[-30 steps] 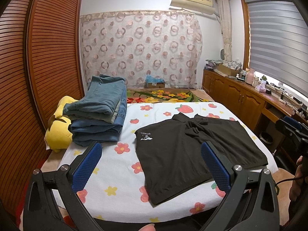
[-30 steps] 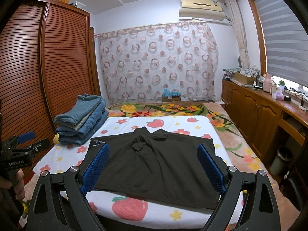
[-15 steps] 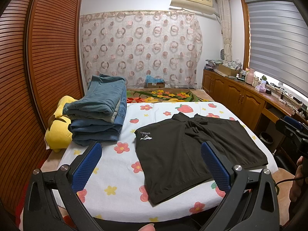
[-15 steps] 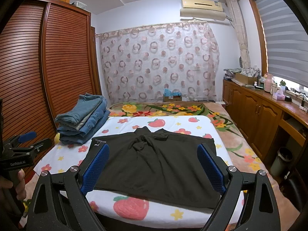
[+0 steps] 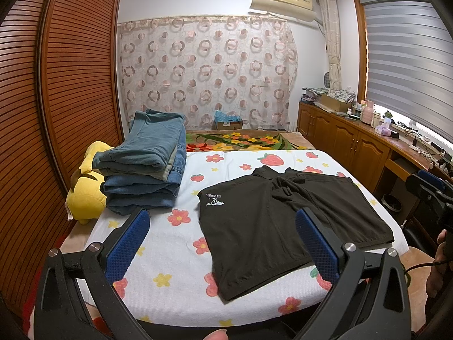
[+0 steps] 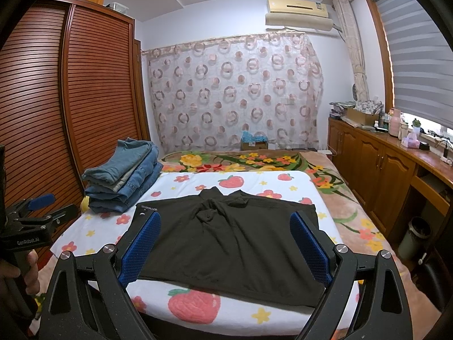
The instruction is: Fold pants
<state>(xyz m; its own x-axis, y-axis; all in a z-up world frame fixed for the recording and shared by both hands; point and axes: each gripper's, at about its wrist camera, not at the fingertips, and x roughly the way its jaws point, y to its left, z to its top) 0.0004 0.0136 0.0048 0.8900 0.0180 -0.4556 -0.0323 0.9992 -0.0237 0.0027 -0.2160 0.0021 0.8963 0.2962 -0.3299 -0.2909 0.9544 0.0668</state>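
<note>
I hold my left gripper [image 5: 222, 245] with its blue pads spread wide, nothing between them, and my right gripper [image 6: 225, 248] is just as wide apart and empty. The dark pants [image 6: 226, 238] lie flat on the flowered sheet [image 5: 170, 266], straight ahead of the right tongs and ahead-right of the left. A stack of folded jeans [image 5: 147, 161] sits ahead-left of both, beside a yellow plush toy [image 5: 85, 195]

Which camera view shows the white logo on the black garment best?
The left wrist view. There the white logo on the black garment lies unobstructed between the open jaws, its emblem and lettering both visible. In the right wrist view the logo is smaller, at the garment's corner just above the left blue pad.
</note>
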